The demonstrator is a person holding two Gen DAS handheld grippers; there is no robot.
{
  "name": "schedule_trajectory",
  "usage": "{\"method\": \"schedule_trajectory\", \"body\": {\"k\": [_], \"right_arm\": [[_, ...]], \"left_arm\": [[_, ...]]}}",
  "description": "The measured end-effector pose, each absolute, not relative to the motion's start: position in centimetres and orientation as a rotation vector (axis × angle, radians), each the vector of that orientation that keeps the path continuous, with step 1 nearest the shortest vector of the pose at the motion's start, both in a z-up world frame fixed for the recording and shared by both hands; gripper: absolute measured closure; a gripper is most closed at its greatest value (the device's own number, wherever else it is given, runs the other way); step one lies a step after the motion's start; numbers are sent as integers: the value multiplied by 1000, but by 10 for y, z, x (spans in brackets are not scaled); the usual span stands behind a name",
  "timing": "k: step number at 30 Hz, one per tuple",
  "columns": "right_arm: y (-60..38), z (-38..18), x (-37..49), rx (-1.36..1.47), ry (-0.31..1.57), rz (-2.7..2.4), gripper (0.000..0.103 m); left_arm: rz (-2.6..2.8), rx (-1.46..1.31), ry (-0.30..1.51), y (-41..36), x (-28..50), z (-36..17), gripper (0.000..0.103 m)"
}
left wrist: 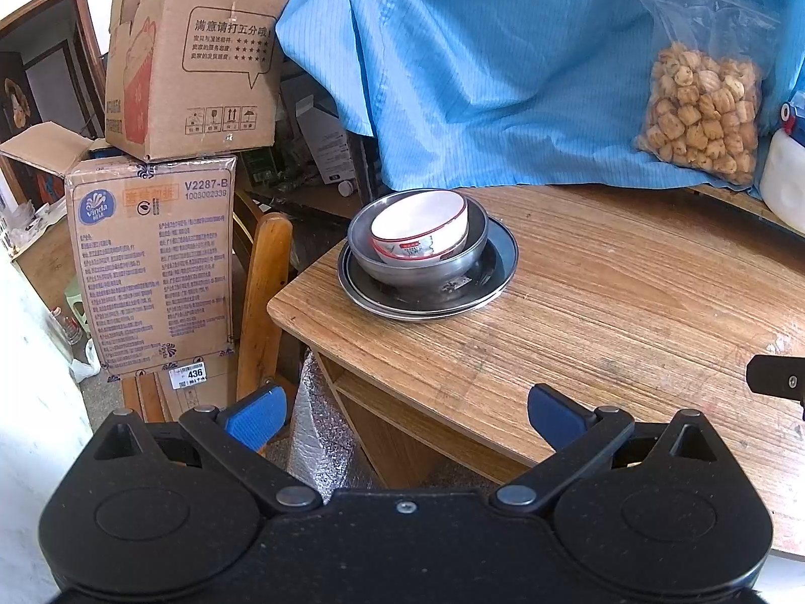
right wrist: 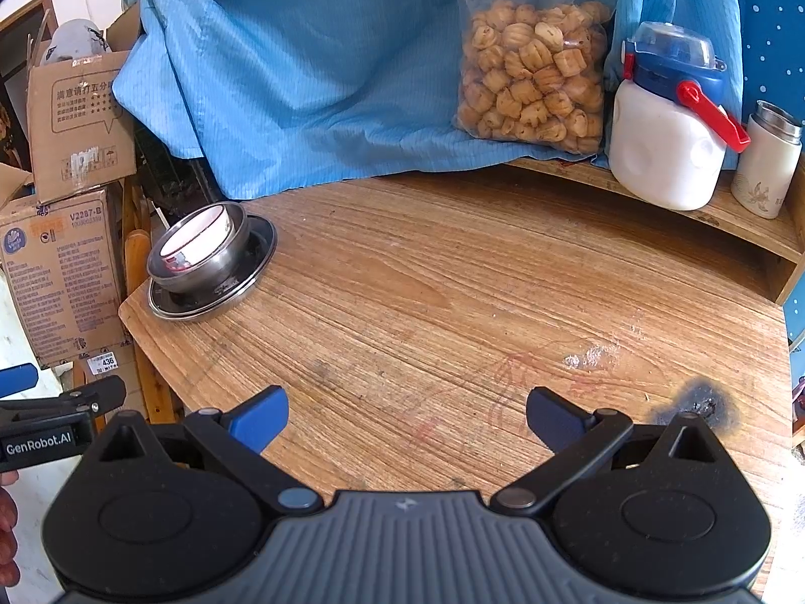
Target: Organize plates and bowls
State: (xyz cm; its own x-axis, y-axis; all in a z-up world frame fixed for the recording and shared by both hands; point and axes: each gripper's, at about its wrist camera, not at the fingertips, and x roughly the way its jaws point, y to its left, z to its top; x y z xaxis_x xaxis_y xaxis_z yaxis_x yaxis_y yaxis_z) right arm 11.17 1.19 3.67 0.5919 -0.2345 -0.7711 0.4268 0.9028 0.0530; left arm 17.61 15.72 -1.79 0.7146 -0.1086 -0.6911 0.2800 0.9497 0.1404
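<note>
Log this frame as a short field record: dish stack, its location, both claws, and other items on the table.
stack: white bowl nested in metal bowl, which sits on metal plate
location: far left corner of wooden table
left claw: open, empty, short of the stack
right claw: open, empty, over bare table
other items: snack bag, white jug and flask at the back; blue cloth behind
task state: dishes stacked

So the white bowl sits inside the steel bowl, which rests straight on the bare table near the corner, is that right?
Not quite. The white bowl does sit inside the steel bowl, near the table corner, but the steel bowl rests on a steel plate, not on bare wood. The left wrist view shows this.
</note>
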Motion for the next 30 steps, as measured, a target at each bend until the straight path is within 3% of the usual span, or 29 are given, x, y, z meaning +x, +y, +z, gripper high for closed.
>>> {"method": "schedule_trajectory", "body": {"k": [30], "right_arm": [[11, 37, 112, 242, 859, -388, 0]], "left_arm": [[-214, 244, 746, 154, 179, -18, 1]]}}
